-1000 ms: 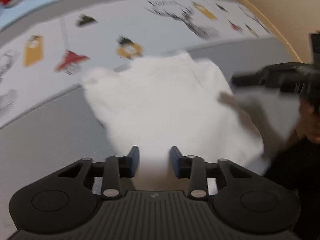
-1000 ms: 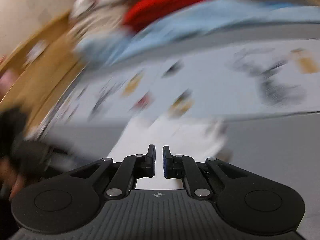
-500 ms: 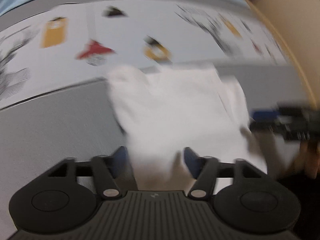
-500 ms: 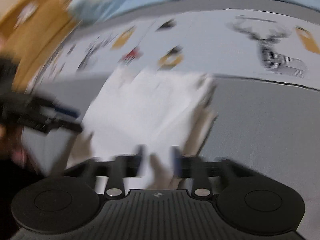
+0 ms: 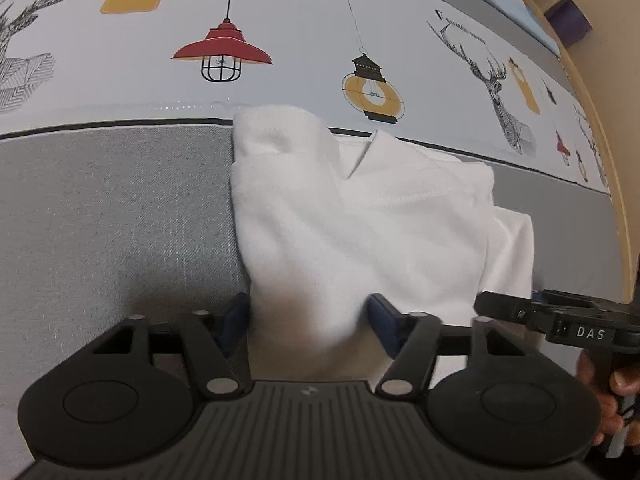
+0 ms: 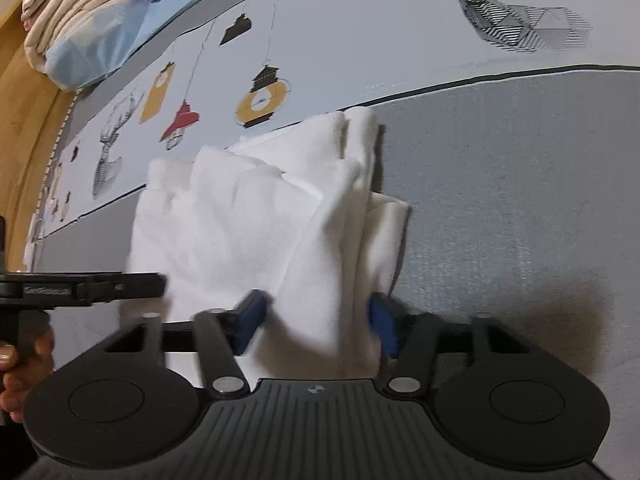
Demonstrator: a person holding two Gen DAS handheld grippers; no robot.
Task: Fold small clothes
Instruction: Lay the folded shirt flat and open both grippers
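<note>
A white garment (image 5: 360, 216) lies folded on the grey band of a printed bed cover (image 5: 112, 216). My left gripper (image 5: 308, 316) points down at the garment's near left edge. Its jaws are closing, a bunch of the white cloth fills most of the gap, and the blue pads are not clearly pressing on it. My right gripper (image 6: 316, 316) straddles the near right edge of the garment (image 6: 248, 216). Its jaws are closing too, with folded layers between them and a gap at the left pad (image 6: 250, 314). Each view shows the other gripper edge-on beside the cloth.
The cover's pale part carries lamp and deer prints (image 5: 222, 52) beyond the garment. A pile of beige, red and light blue clothes (image 6: 80, 20) lies at the far left in the right wrist view. A wooden edge (image 6: 20, 128) runs along that side. A hand (image 5: 608, 392) holds the right gripper.
Both grippers have dropped down onto the garment's near edge. Their jaws, narrow a second ago, spread apart and now have white cloth between them. The views went from blurred to sharp.
</note>
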